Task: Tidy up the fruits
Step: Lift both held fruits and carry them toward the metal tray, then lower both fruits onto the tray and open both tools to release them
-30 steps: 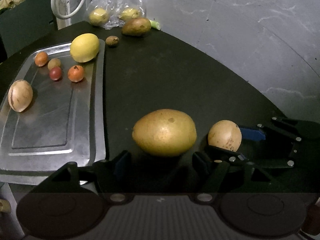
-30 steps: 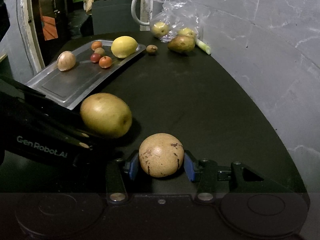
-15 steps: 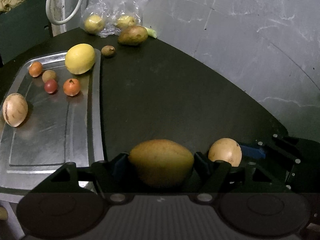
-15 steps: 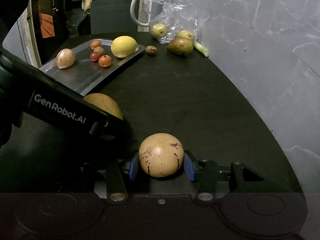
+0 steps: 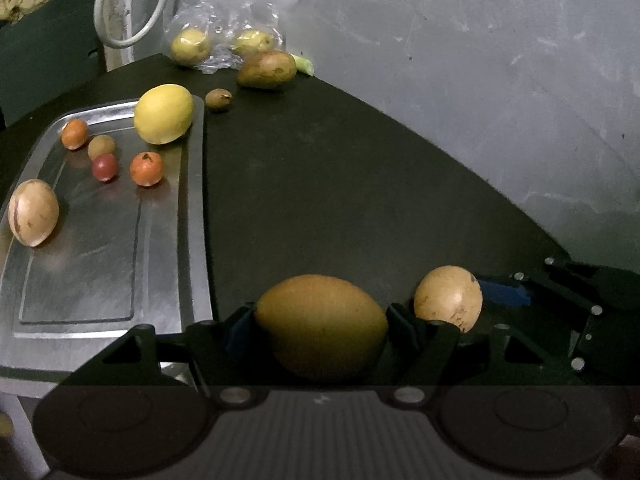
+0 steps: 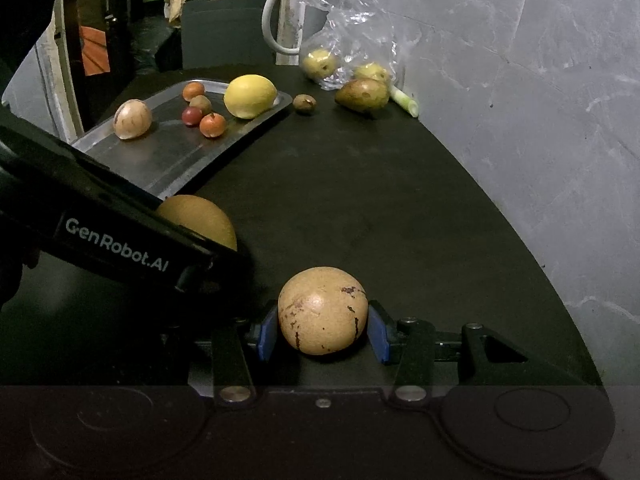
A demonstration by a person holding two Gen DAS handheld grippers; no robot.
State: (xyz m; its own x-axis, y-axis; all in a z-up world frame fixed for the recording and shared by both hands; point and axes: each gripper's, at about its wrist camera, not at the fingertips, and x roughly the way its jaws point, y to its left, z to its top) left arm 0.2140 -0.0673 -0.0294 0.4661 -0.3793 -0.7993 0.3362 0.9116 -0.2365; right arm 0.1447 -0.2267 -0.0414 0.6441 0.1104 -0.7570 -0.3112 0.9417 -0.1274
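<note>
Fingers, left: the left gripper (image 5: 321, 326) has its fingers (image 5: 239, 326) set against both ends of the large yellow-brown fruit (image 5: 321, 324), which fills the gap; contact looks complete, so I judge it gripped, though the fruit appears to rest on the bench (image 5: 360, 184).
Fingers, right: the right gripper (image 6: 322, 330) has blue pads (image 6: 267, 334) on either side of the round speckled fruit (image 6: 322, 310); the pads sit at its flanks, touching or very nearly so, and I read this as a hold.
Bench: dark and curved, with a grey wall on the right and far sides.
Tray: the metal tray (image 5: 100, 280) lies left of both grippers, its near right corner just beside the left gripper's fingers, and most of its near half is bare.
Large fruit: its long axis runs left to right, across the fingers, so the grip is end to end.
Key relation: the tray is nearer to the left gripper, which needs a short carry leftward and a little farther away; the right gripper would have to cross past it.
Round fruit: near the right edge of the bench, just right of the large fruit.
Tray contents: a lemon (image 5: 163, 114) at the far right corner, a pale speckled fruit (image 5: 33, 212) at the left edge, and small orange and red fruits between.
Loose far items: a pear (image 5: 266, 69), a small brown fruit (image 5: 218, 100) and a plastic bag (image 5: 224, 20) holding two yellow fruits.
</note>
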